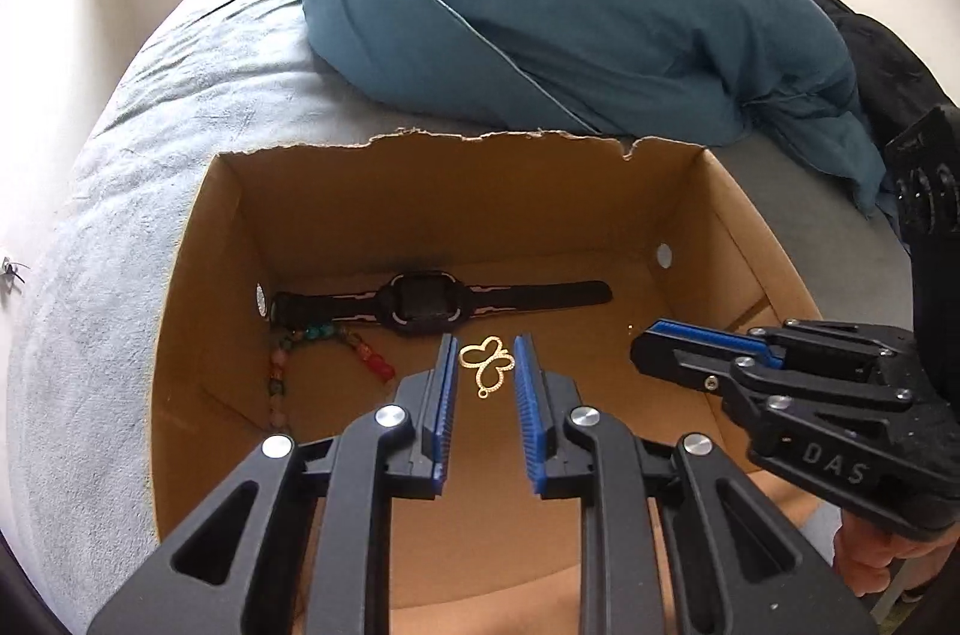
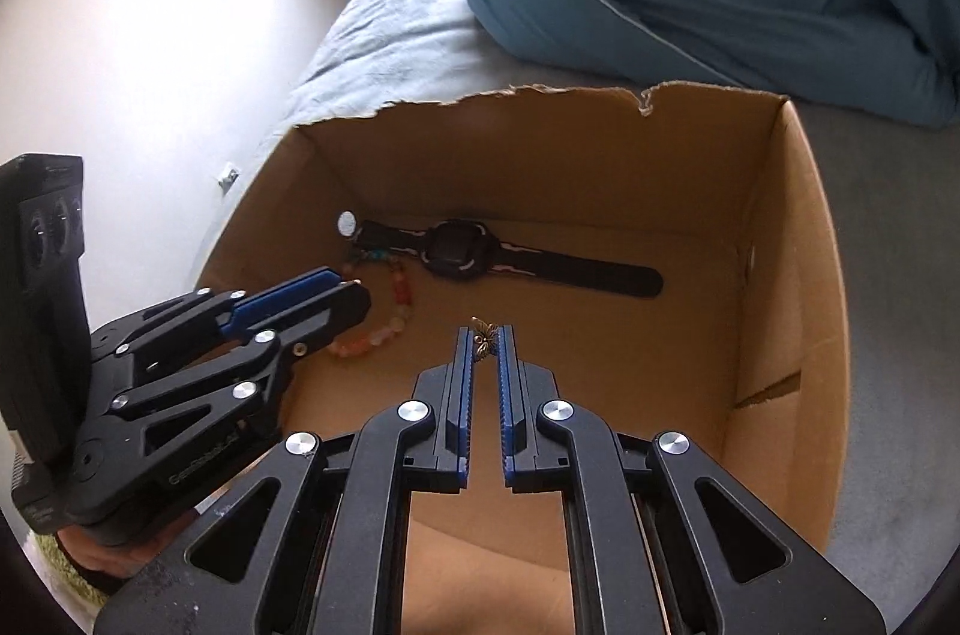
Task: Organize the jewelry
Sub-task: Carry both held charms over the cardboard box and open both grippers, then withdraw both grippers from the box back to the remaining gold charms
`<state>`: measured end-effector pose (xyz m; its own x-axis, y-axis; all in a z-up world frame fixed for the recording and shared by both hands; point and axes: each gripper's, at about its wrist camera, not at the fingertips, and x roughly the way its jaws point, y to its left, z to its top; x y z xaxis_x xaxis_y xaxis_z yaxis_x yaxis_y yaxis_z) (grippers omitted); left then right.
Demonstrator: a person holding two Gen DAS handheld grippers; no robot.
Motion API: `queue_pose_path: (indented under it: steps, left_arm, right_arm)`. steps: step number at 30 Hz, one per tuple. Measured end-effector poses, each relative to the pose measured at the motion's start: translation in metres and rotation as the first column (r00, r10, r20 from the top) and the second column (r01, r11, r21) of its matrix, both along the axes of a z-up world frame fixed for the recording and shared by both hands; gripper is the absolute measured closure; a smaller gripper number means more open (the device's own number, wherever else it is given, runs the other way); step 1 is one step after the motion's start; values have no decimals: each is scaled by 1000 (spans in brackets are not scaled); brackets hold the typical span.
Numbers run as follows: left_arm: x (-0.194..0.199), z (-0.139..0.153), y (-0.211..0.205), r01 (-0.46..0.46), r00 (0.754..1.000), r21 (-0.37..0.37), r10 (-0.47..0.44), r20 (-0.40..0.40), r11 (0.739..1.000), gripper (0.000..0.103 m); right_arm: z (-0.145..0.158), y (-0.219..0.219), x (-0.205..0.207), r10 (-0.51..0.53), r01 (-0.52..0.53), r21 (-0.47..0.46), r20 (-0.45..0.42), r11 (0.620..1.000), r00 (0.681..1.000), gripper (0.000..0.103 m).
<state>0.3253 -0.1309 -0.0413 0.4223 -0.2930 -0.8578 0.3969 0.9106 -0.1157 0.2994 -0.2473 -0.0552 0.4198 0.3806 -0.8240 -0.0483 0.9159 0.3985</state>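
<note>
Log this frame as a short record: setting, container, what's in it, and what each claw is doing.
setting: grey bed with a bunched blue duvet
container: open cardboard box, back rim torn
in box: black watch lying flat along the back wall; bead bracelet in the left corner
left claw: inside the box, appears to pinch the first gold butterfly pendant at its tips
right claw: inside the box, appears to pinch the second gold butterfly pendant, seen edge-on
claws: apart, not touching
</note>
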Motion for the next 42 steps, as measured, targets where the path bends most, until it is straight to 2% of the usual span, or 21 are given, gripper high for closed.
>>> queue_pose_path:
  steps: [10, 17, 18, 22, 25, 28, 33, 38, 42]
  left_arm:
    - [8, -1, 5, -24, 999, -40, 23, -32, 999, 80]
    - [2, 12, 10, -38, 999, -57, 37, -14, 998, 80]
    - [-1, 15, 11, -39, 999, -61, 38, -7, 997, 80]
    - [-15, 33, 15, -32, 999, -76, 34, 29, 997, 80]
    - [-35, 52, 23, -16, 997, -86, 22, 73, 996, 80]
    - [-63, 69, 36, 1, 992, -94, 11, 124, 996, 75]
    - [-118, 89, 68, 2, 979, -126, 24, 202, 992, 71]
    - [-170, 95, 91, 3, 954, -163, 45, 295, 987, 65]
    - [-201, 83, 99, 11, 942, -167, 46, 332, 986, 63]
  right_arm:
    - [2, -5, 2, -17, 17, 4, 17, 1000, 1000, 92]
    - [24, -13, -15, -34, 35, -7, 55, 999, 998, 91]
    - [28, -13, -17, -36, 37, -13, 64, 999, 997, 90]
    - [50, -14, -36, -30, 33, -23, 121, 999, 992, 74]
    - [70, -14, -57, -25, 31, -31, 176, 999, 984, 73]
    - [90, -17, -86, -21, 31, -38, 233, 999, 972, 73]
    - [112, -26, -148, -38, 59, -55, 332, 997, 943, 71]
    - [110, -24, -202, -71, 111, -74, 413, 991, 908, 69]
    - [93, -15, -228, -75, 122, -83, 427, 989, 901, 69]
